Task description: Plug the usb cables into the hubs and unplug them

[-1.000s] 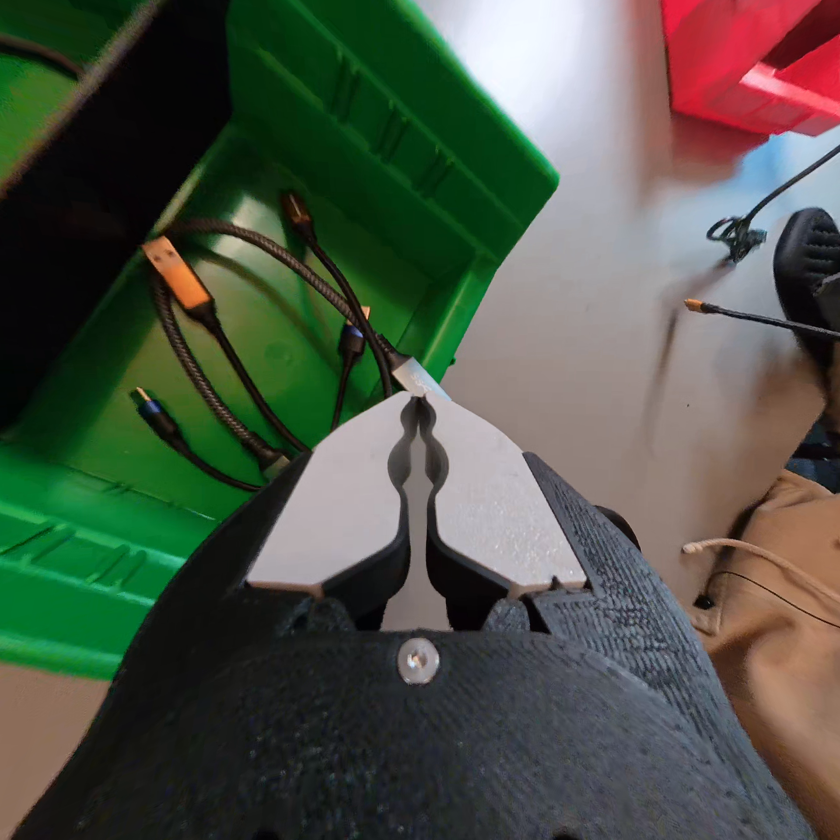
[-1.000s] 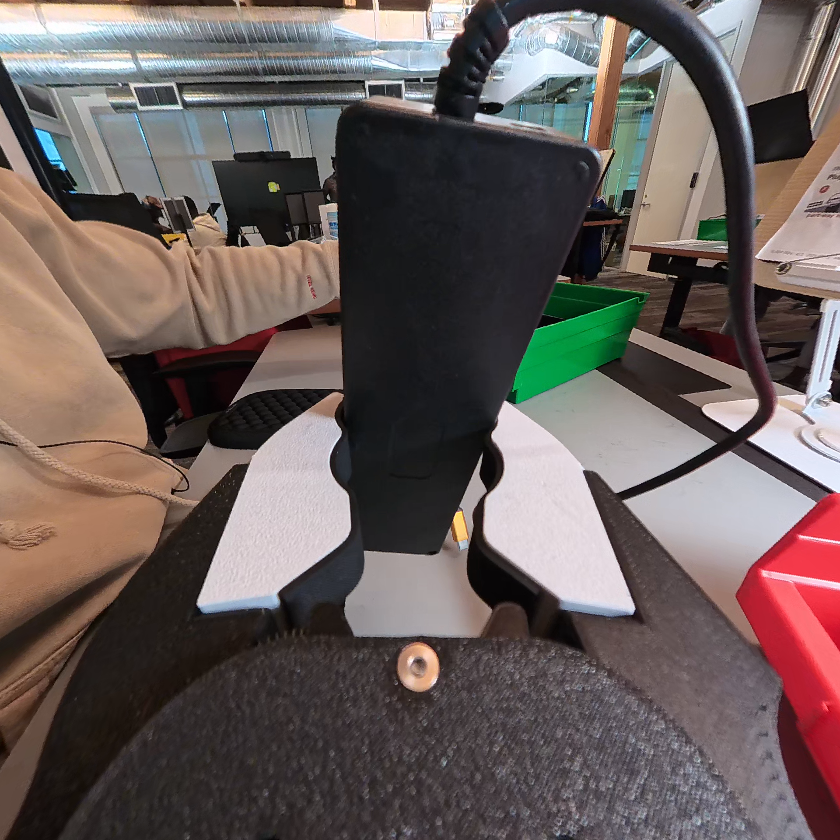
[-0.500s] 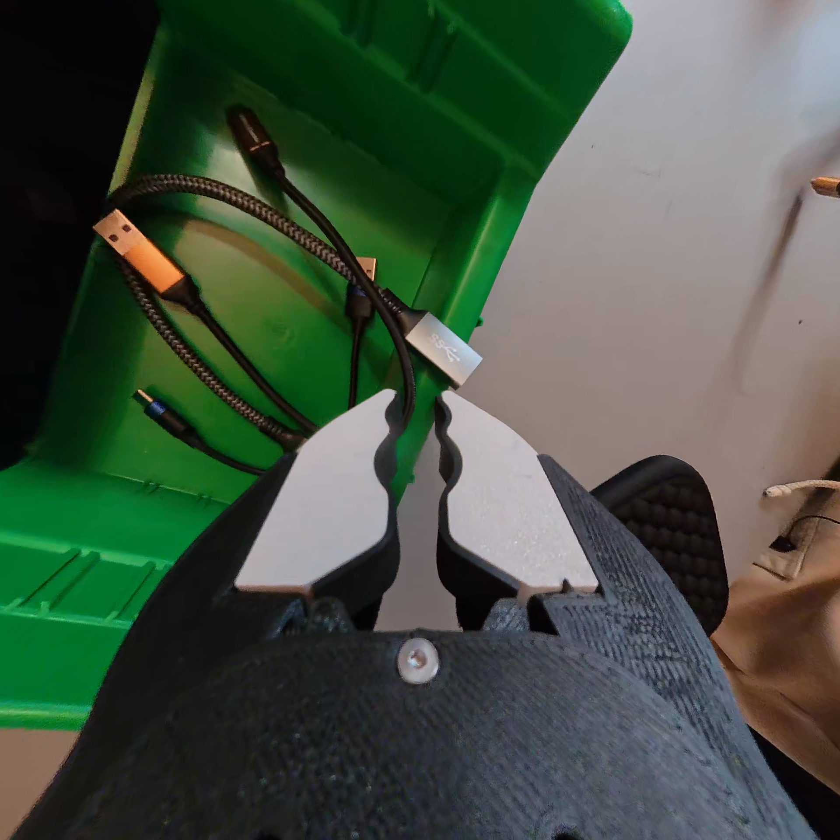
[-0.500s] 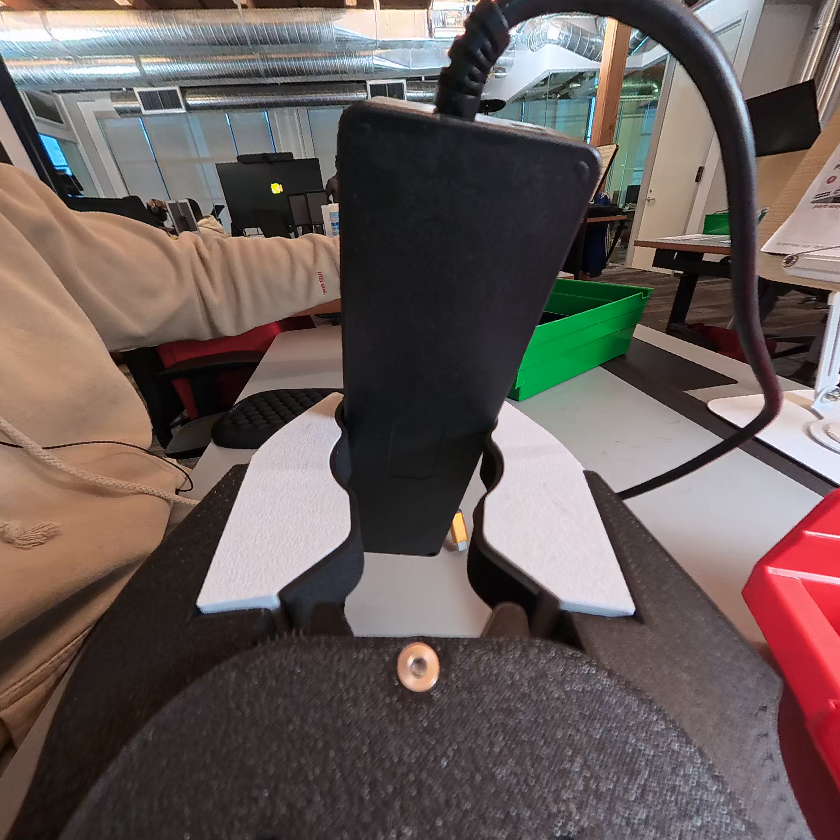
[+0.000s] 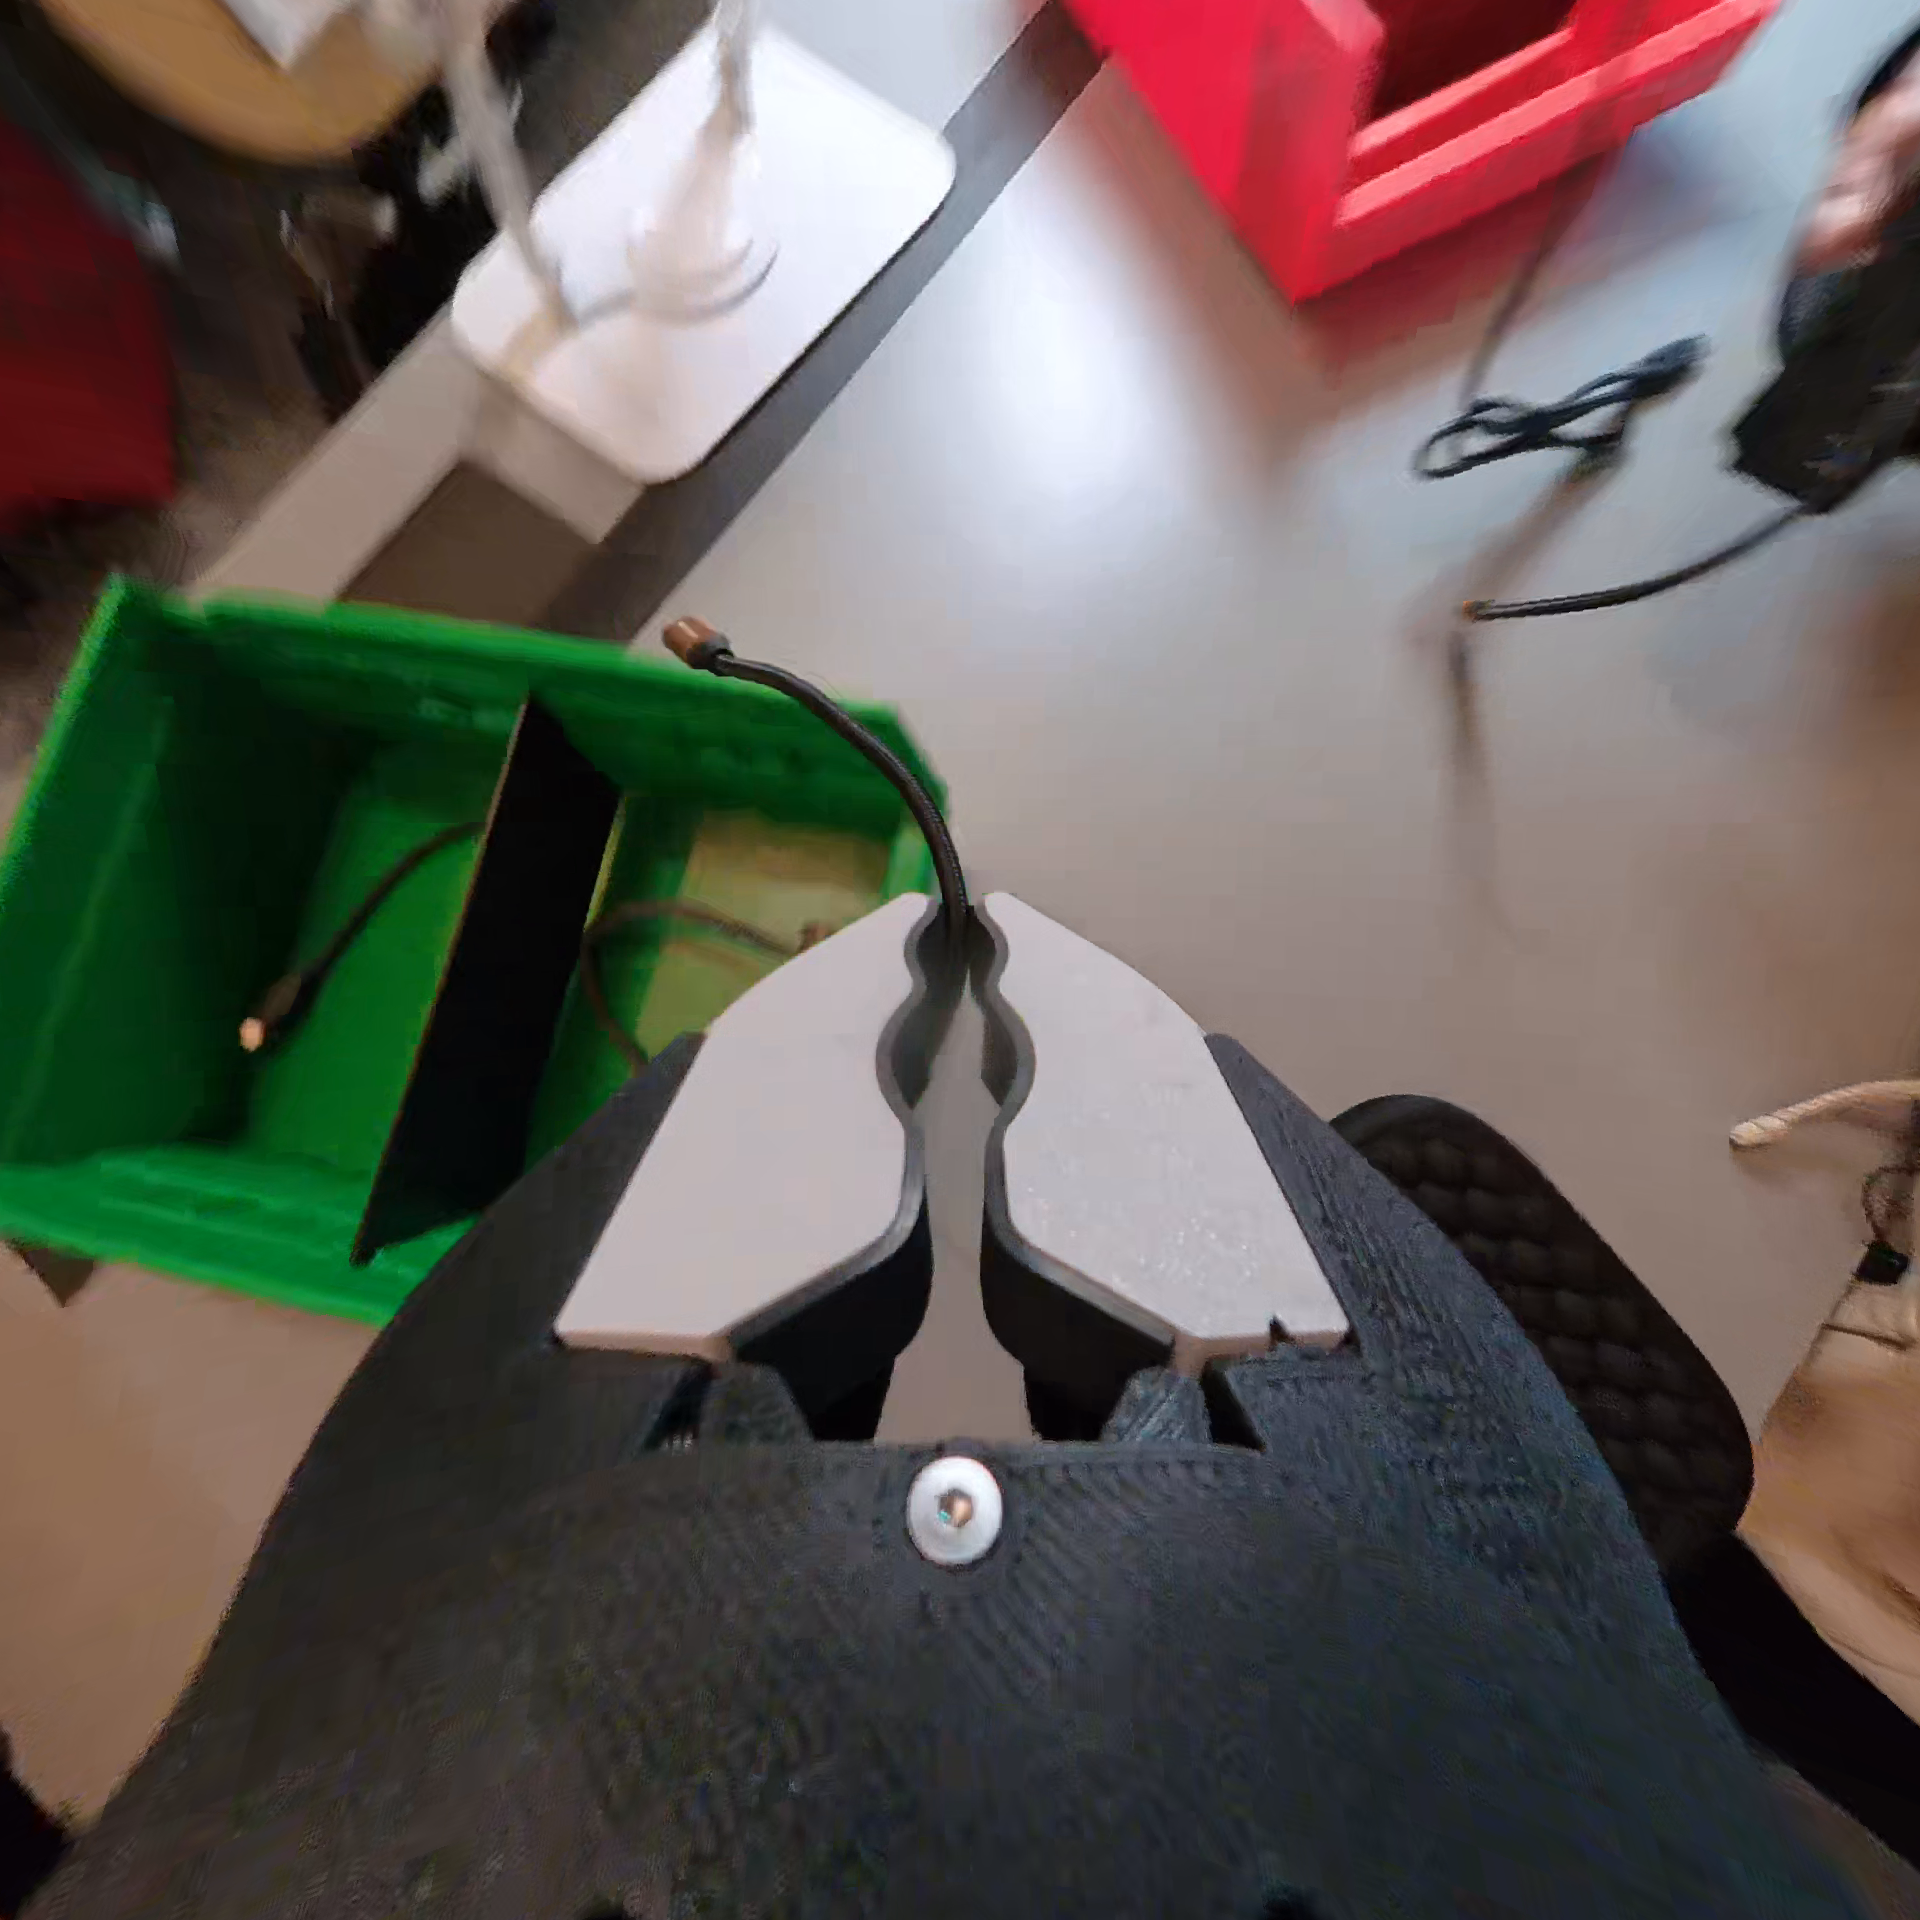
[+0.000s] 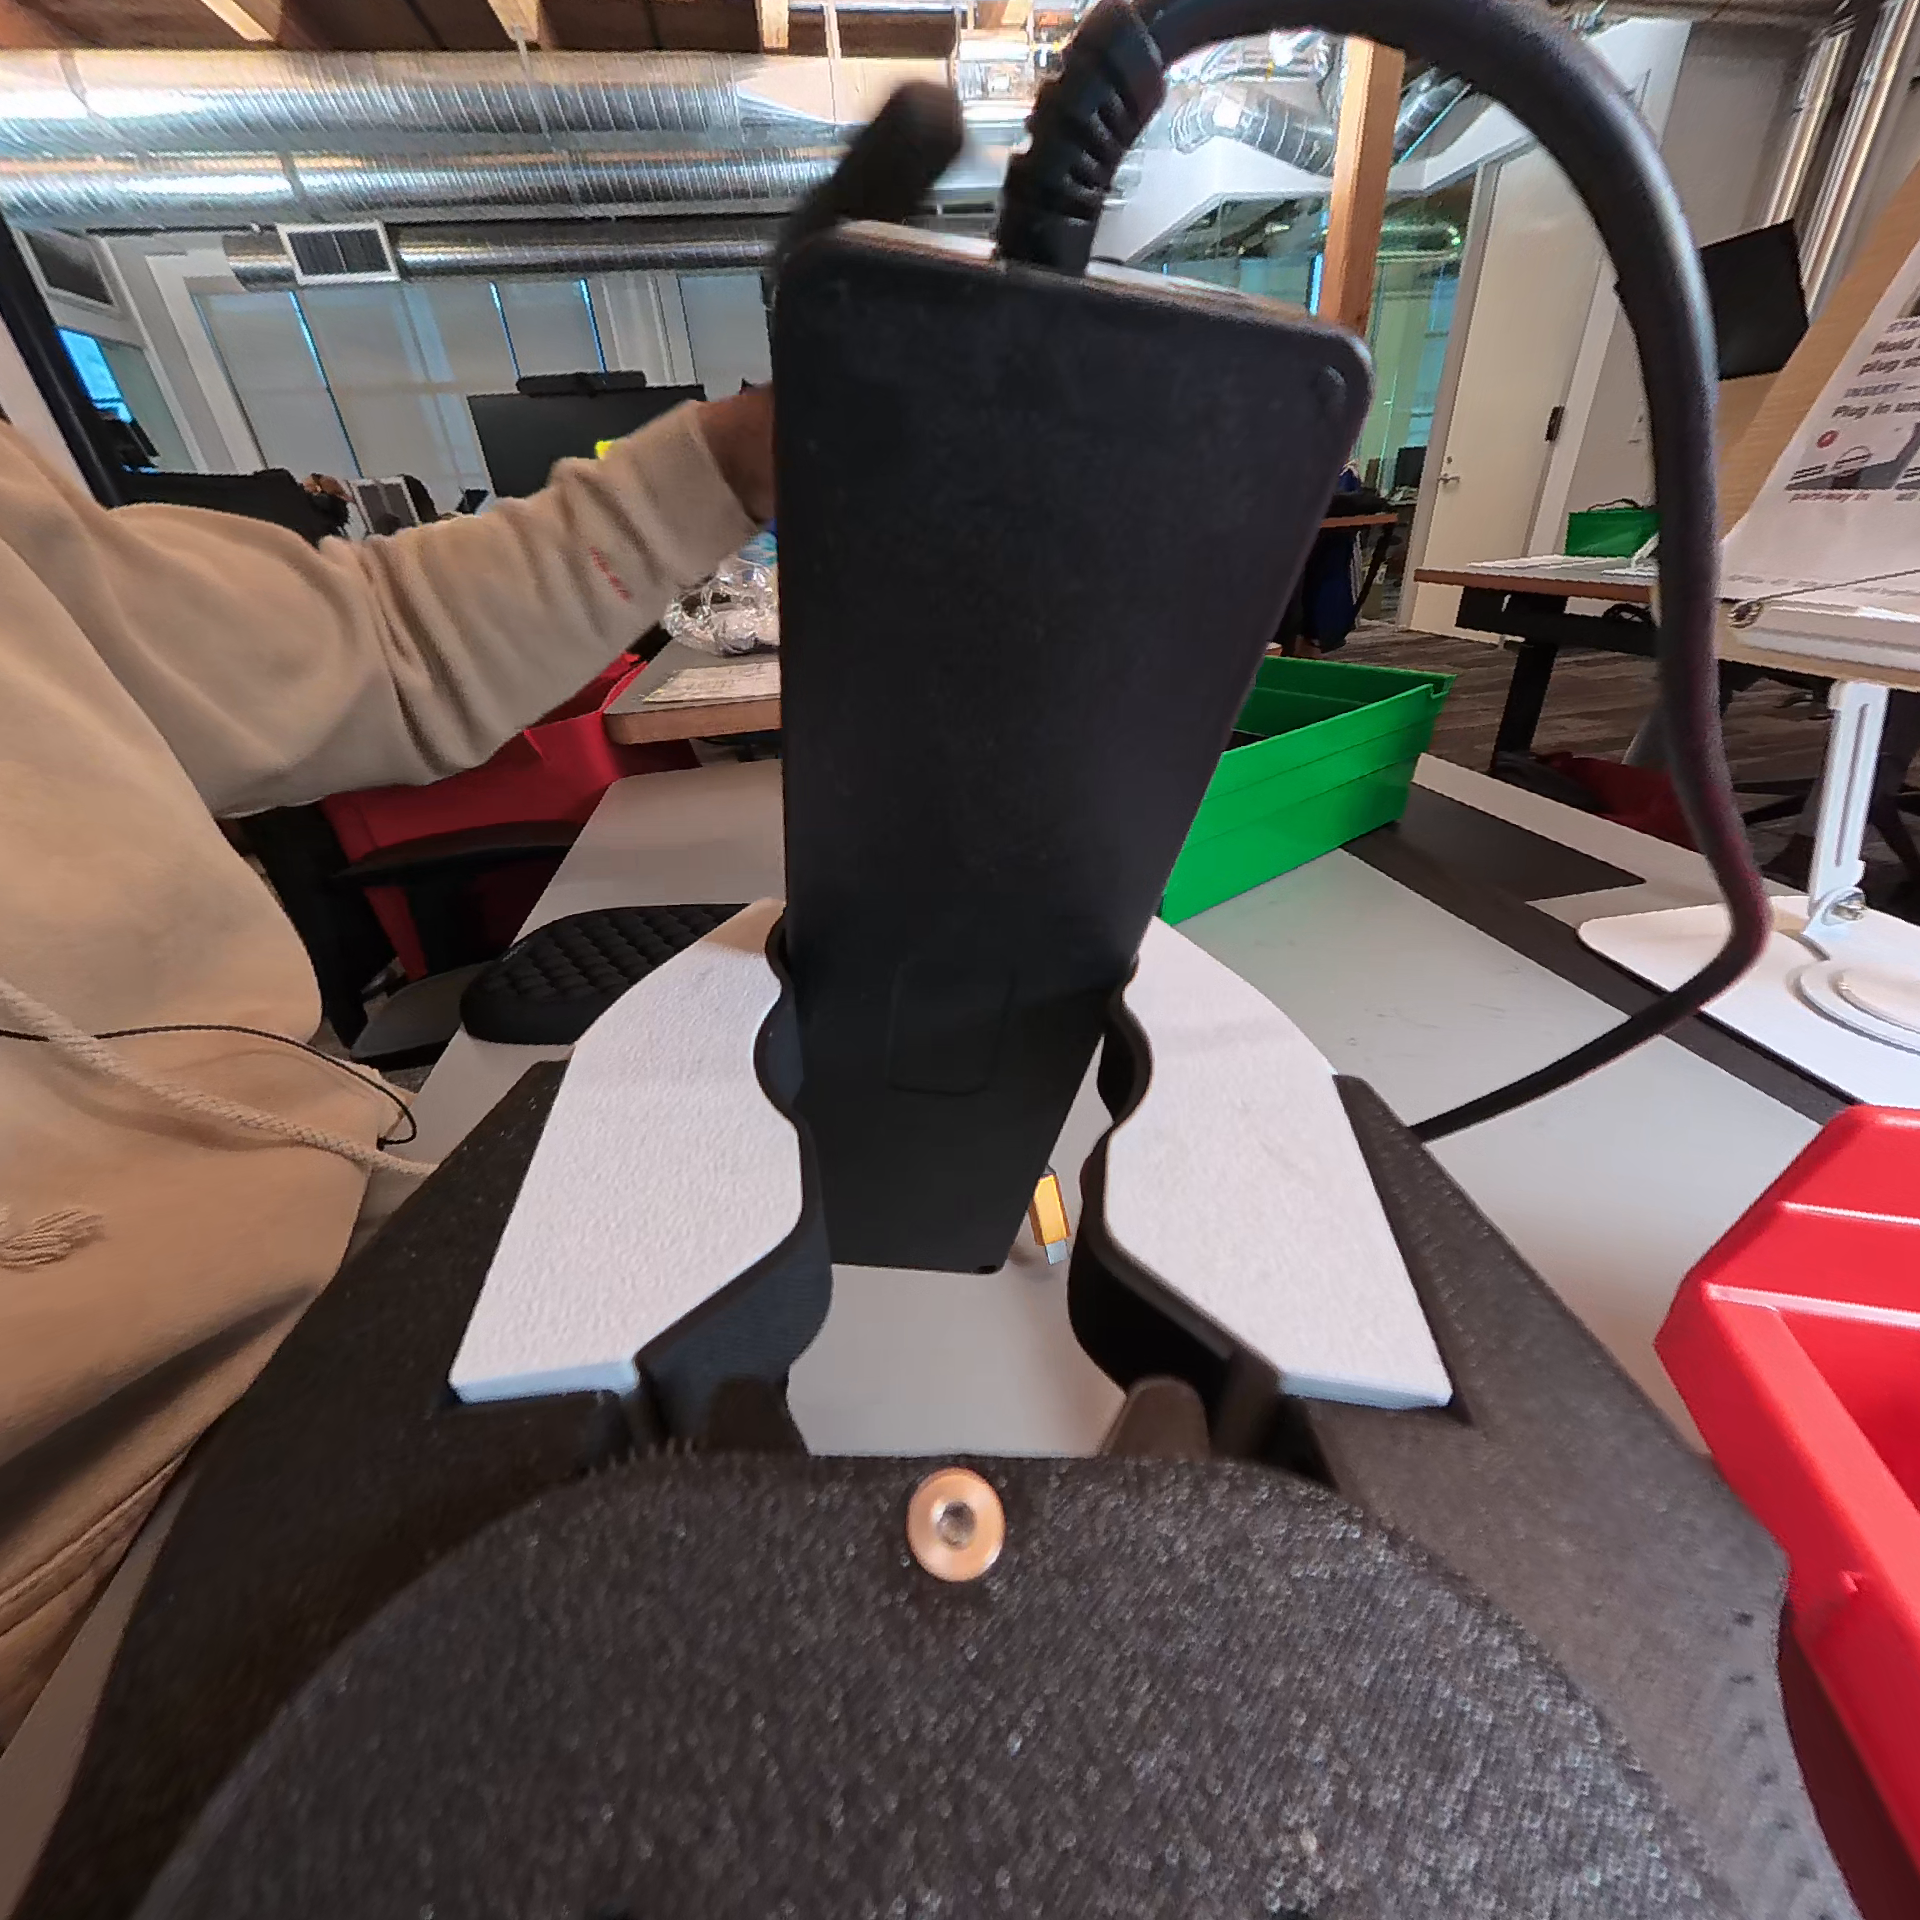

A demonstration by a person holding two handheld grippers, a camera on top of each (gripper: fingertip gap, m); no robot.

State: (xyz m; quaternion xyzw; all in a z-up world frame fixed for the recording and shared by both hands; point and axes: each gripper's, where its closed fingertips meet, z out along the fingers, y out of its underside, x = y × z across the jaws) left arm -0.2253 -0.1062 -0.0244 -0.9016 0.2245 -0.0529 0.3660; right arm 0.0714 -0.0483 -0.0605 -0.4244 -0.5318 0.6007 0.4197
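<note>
Right wrist view only: right gripper (image 6: pixel 951 1023), jaws clamped on one upright black hub (image 6: pixel 1039 727). Left wrist view only: one green bin (image 5: pixel 208 1195) left of the fingers; left gripper (image 5: pixel 951 920) pinching one cable (image 5: pixel 894 758), plug beyond the fingertips.

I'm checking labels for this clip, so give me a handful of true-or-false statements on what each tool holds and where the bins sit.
1. The left tool is shut on a thin black cable. True.
2. That cable's plug end is already seated in the hub. False: it sticks up free in the air, above the green bin.
3. The right tool grips a black hub held upright. True.
4. The right tool is empty and wide open. False: its fingers press on both sides of the hub.
5. A thick black cord leaves the top of the hub. True.
6. The red bin holds the loose cables. False: the cables seen inside a bin lie in the green one.
</note>
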